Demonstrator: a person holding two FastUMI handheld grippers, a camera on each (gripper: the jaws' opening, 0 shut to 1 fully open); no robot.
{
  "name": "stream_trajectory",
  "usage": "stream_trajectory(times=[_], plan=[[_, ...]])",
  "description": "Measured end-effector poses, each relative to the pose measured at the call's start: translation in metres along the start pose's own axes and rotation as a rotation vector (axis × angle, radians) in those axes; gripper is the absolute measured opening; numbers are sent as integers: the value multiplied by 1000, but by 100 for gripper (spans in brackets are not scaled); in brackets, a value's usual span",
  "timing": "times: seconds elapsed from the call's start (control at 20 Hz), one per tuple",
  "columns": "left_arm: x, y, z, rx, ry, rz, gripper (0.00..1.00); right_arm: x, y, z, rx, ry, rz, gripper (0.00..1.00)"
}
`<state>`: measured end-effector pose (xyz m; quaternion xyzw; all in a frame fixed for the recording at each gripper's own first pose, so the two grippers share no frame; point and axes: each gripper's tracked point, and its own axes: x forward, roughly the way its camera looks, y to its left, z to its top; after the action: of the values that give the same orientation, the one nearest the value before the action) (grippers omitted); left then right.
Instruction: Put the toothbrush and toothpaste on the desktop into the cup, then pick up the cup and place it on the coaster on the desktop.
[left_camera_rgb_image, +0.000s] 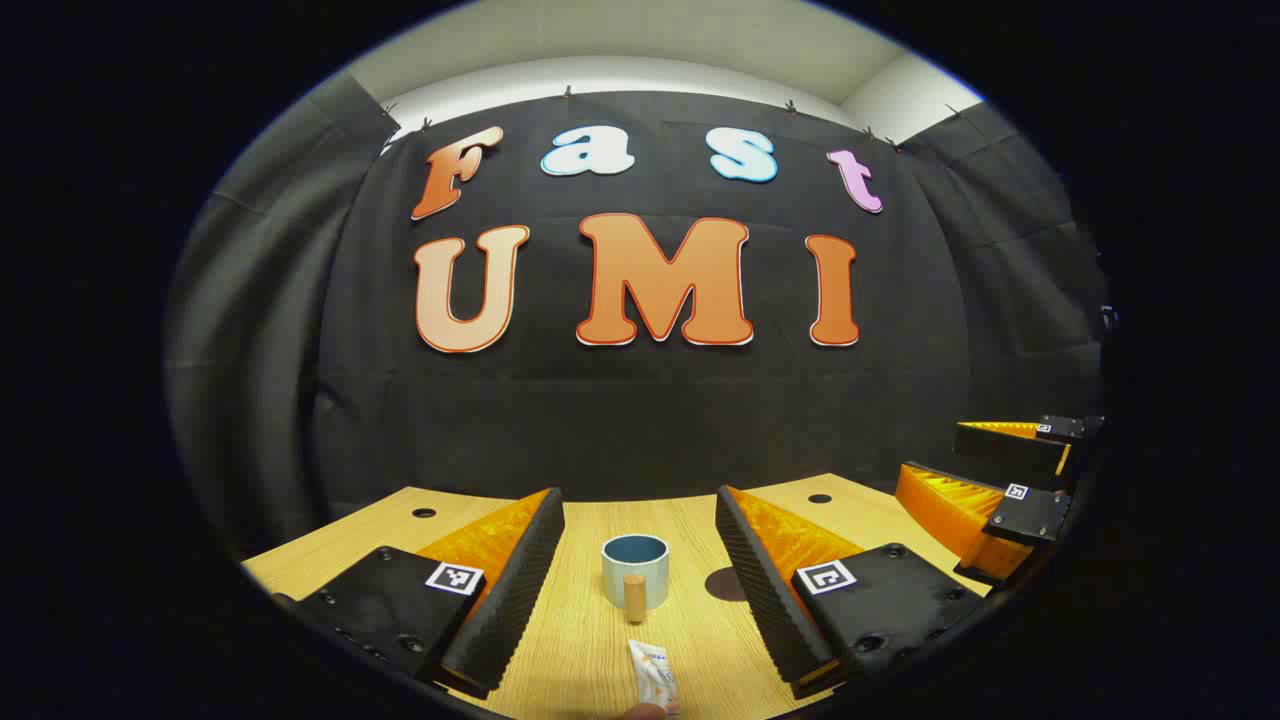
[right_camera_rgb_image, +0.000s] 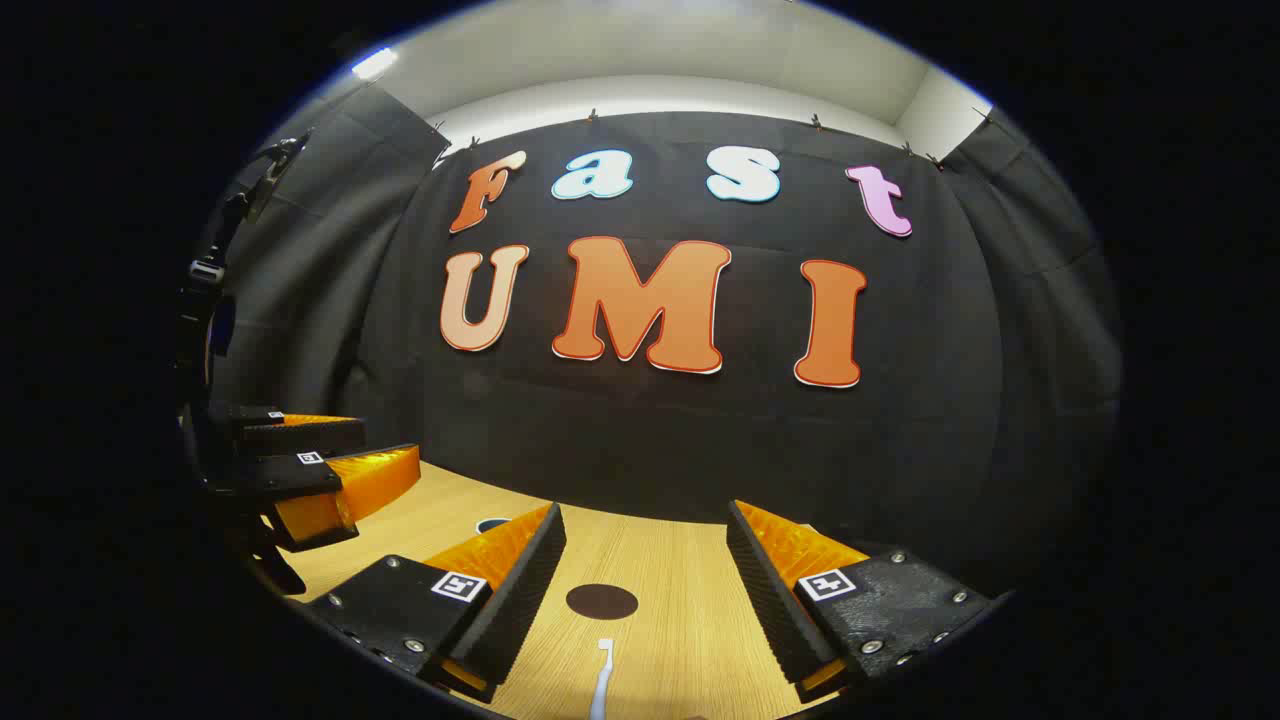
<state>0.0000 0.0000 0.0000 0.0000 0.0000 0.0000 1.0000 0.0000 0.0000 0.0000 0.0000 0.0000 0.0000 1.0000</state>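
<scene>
Your left gripper hangs above the wooden desktop with its jaws spread wide and nothing between them. Straight ahead between the fingers stands the cup, pale outside and blue-grey inside, with a small wooden knob facing you. The toothpaste lies flat on the desktop just nearer to you than the cup, apart from it; its white tube carries small print too fine to read. To the right of the cup, partly behind your right finger, lies the dark round coaster. Your right gripper is also parted wide and empty. In the right gripper view the coaster sits between its fingers, and the white toothbrush lies on the desktop nearer to you.
</scene>
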Motion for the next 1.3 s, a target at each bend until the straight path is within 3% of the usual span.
stream_trajectory(times=[0.65,1.3], plan=[[-11,3,1,-16,-4,4,98,-8,8,-3,3,20,33,98],[-4,-5,-59,12,195,-28,98,-7,11,-54,5,192,49,98]])
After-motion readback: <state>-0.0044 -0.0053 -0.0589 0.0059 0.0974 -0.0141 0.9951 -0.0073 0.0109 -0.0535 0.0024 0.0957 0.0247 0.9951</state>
